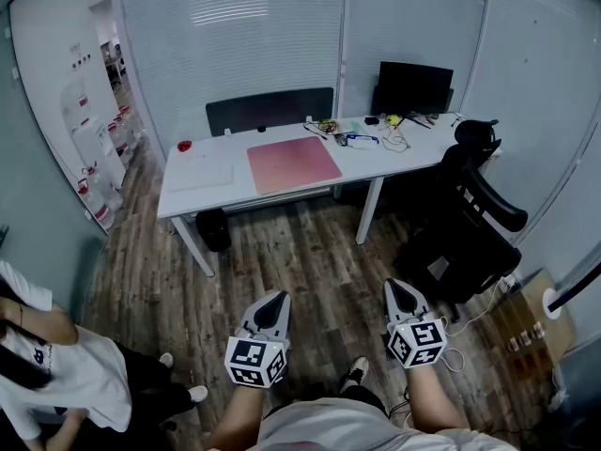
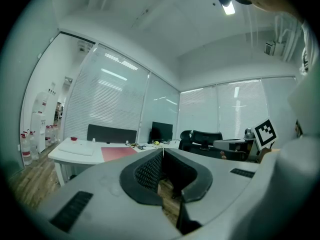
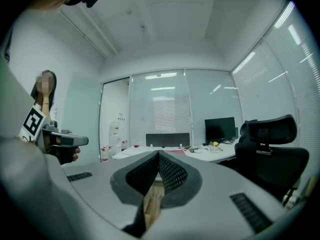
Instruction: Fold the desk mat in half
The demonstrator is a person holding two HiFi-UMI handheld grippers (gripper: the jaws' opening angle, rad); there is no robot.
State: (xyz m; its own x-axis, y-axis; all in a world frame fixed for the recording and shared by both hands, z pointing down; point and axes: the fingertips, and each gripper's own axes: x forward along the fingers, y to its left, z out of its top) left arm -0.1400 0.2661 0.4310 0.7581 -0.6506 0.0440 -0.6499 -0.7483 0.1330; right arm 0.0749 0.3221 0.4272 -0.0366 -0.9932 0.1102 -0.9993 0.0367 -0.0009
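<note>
Desk mat (image 1: 293, 163), pink and rectangular, lies flat and unfolded near the middle of the white desk (image 1: 218, 195), with one long edge close to the desk's front edge; both grippers are well apart from it, held over the wooden floor (image 1: 310, 252) in front of the desk. The left gripper (image 1: 278, 297) has its jaws pressed together with nothing between them, and its own view shows the dark pads meeting at the tips (image 2: 162, 151) with only floor below them. The right gripper (image 1: 400, 286) is likewise closed and empty, its pads touching at the tip (image 3: 158, 154). To the left of the mat rests a flat white item (image 1: 199, 173), and beyond it, near the desk's left far corner, sits a small red dish or cup (image 1: 184, 145); whether it holds anything is too small to tell. To the right of the mat, a tangle of cables and small objects (image 1: 355, 138) spreads toward a black monitor (image 1: 414, 85) at the desk's right far corner. A dark panel (image 1: 269, 109) stands along the desk's far edge. A black office chair (image 1: 474, 219) stands to the right of the desk. Lower right, by the wall, an open cardboard box (image 1: 528, 325) sits on the floor with a few small dark things in it that cannot be made out. Along the left wall stand clear jugs with red caps (image 1: 94, 172). A person in a white shirt (image 1: 66, 369) stands at the lower left.
</note>
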